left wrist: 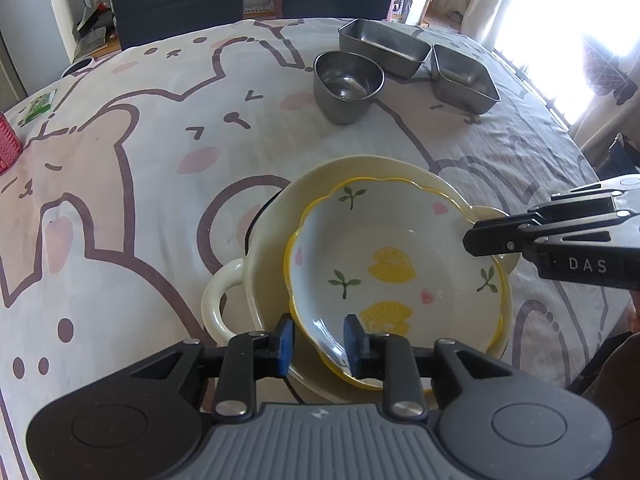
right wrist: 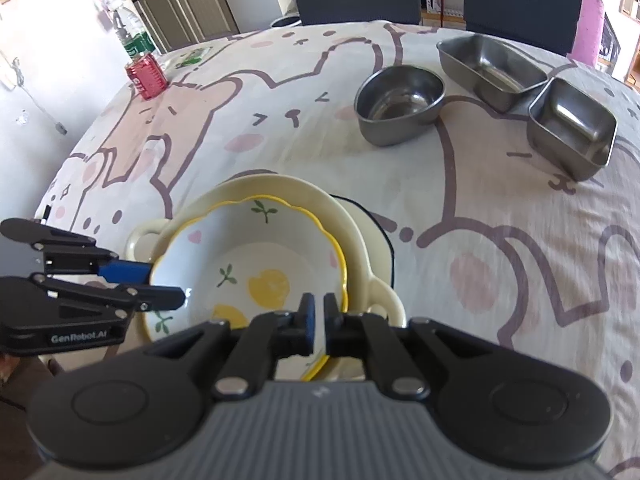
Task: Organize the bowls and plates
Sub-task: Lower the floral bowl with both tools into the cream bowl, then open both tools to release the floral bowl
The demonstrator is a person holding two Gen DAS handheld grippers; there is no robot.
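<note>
A flower-shaped plate (left wrist: pixel 392 248) with a yellow rim and lemon prints lies inside a cream two-handled bowl (left wrist: pixel 360 168) on the table. My left gripper (left wrist: pixel 320 344) is open; its blue pads straddle the plate's near-left rim without pressing it. In the right wrist view the same plate (right wrist: pixel 240 256) rests in the cream bowl (right wrist: pixel 280 184), with the left gripper (right wrist: pixel 160 285) at its left edge. My right gripper (right wrist: pixel 319 320) is shut on the plate's rim on the opposite side, its pads only a thin gap apart. It enters the left wrist view as the right gripper (left wrist: pixel 470 236).
Three steel dishes stand farther back: a round bowl (left wrist: pixel 348 84), a long tray (left wrist: pixel 384 46) and a square tray (left wrist: pixel 464 78). A red can (right wrist: pixel 146 76) stands at the far left edge. A dark-rimmed piece (right wrist: pixel 384 240) shows under the cream bowl. Chairs (left wrist: pixel 180 0) line the far side.
</note>
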